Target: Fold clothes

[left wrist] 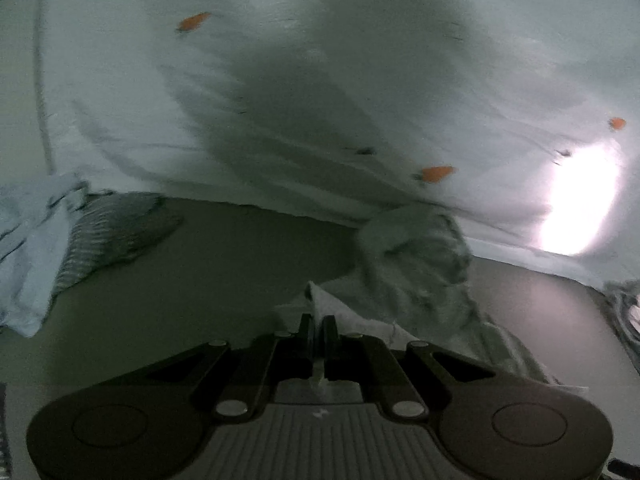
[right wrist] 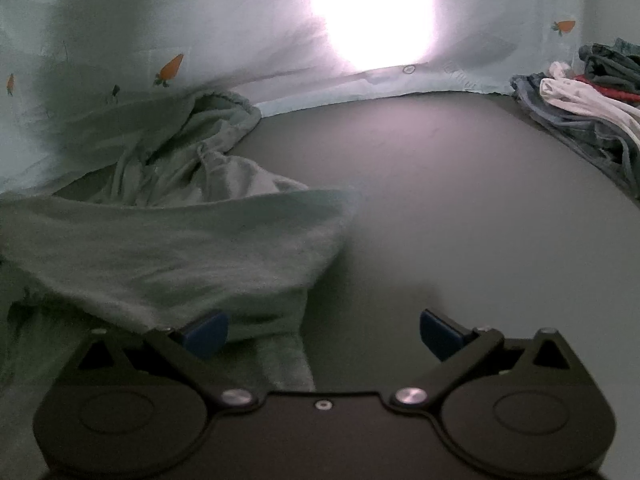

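The left gripper (left wrist: 319, 326) has its jaws pressed together on an edge of the pale green garment (left wrist: 416, 264), which trails away to the right onto the dark tabletop (left wrist: 240, 248). The right gripper (right wrist: 324, 330) stands with jaws spread wide, its left blue pad (right wrist: 206, 332) touching the same garment (right wrist: 168, 248), the right pad over bare table. Farther off, a striped cloth (left wrist: 116, 224) lies left, a clothes pile (right wrist: 588, 92) right, before a carrot-print curtain (right wrist: 120, 40)
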Demonstrator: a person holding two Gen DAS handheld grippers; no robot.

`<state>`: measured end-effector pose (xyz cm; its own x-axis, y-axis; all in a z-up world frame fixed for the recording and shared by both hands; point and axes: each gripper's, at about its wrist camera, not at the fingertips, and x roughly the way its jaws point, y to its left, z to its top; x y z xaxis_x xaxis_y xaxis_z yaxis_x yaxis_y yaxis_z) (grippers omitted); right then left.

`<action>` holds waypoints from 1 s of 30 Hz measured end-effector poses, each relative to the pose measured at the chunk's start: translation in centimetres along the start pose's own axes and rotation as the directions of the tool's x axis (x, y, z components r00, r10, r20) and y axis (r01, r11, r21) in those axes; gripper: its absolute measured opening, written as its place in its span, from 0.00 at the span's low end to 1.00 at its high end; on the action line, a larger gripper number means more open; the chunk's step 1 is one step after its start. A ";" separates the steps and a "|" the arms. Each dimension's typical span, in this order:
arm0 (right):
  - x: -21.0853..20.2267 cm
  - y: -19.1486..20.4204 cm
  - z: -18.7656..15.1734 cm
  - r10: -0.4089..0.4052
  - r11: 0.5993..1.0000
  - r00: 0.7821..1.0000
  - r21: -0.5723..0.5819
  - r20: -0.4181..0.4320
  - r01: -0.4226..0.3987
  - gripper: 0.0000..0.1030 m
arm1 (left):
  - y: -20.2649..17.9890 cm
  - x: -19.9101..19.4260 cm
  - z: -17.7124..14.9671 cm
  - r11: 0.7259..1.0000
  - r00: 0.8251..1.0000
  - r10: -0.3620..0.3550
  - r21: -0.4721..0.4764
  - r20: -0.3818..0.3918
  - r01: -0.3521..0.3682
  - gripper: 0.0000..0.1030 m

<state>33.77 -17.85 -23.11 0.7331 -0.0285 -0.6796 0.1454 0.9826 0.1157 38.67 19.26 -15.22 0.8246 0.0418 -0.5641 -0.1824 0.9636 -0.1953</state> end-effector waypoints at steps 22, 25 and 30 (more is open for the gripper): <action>3.6 5.3 1.9 -0.056 0.946 0.998 -0.320 -0.006 0.052 1.00 | 16.7 0.5 -4.2 0.863 0.920 0.374 -0.321 -0.114 -0.390 0.04; 4.9 6.0 2.7 -0.055 0.936 0.998 -0.348 -0.005 0.050 1.00 | 17.2 0.1 -4.2 0.858 0.916 0.388 -0.324 -0.102 -0.399 0.04; 6.5 7.2 3.7 -0.044 0.924 0.999 -0.380 -0.008 0.038 1.00 | 17.3 -0.4 -3.7 0.853 0.906 0.414 -0.311 -0.087 -0.419 0.04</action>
<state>42.05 -11.62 -24.07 0.7207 -0.0706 -0.6896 -0.0899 0.9769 -0.1939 33.23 34.92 -21.38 0.6252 0.4137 -0.6617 -0.6679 0.7223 -0.1795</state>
